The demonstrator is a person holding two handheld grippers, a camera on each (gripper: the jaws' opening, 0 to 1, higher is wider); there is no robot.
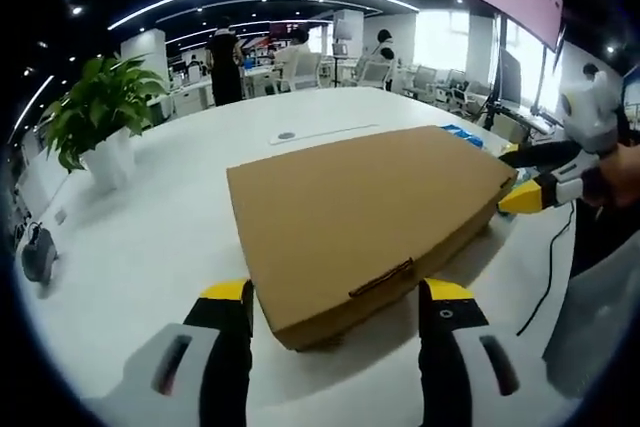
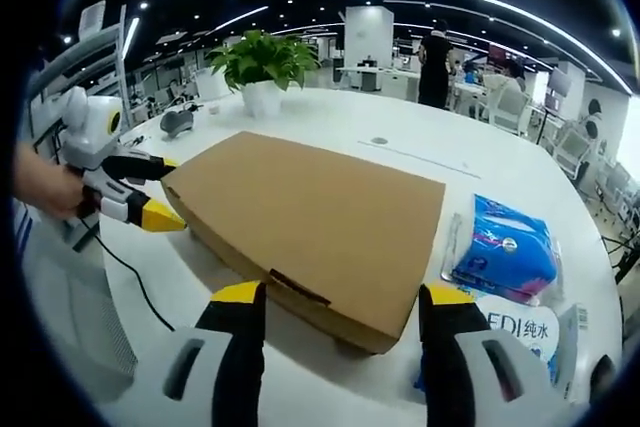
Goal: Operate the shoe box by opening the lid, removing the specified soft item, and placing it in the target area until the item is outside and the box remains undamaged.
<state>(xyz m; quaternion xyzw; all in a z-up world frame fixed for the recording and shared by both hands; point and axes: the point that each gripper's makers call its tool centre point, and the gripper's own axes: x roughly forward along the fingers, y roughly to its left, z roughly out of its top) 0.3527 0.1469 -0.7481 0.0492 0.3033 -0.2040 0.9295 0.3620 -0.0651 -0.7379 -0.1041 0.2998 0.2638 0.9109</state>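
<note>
Evidently both tools (image 1: 340, 319) (image 2: 340, 317) gape wide around the shut shoe box (image 1: 370, 209), contents hidden.

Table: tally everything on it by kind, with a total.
Cardboard shoe box: 1
Potted plant: 1
Blue tissue packs: 2
Dark grey mouse-like object: 1
Total: 5

My yellow-tipped plastic jaws face a matt brown cardboard shoe box (image 1: 365, 222) on a smooth, slightly glossy white table (image 1: 150, 247), shiny blue plastic-wrapped tissue pack (image 2: 503, 247) nearby.
</note>
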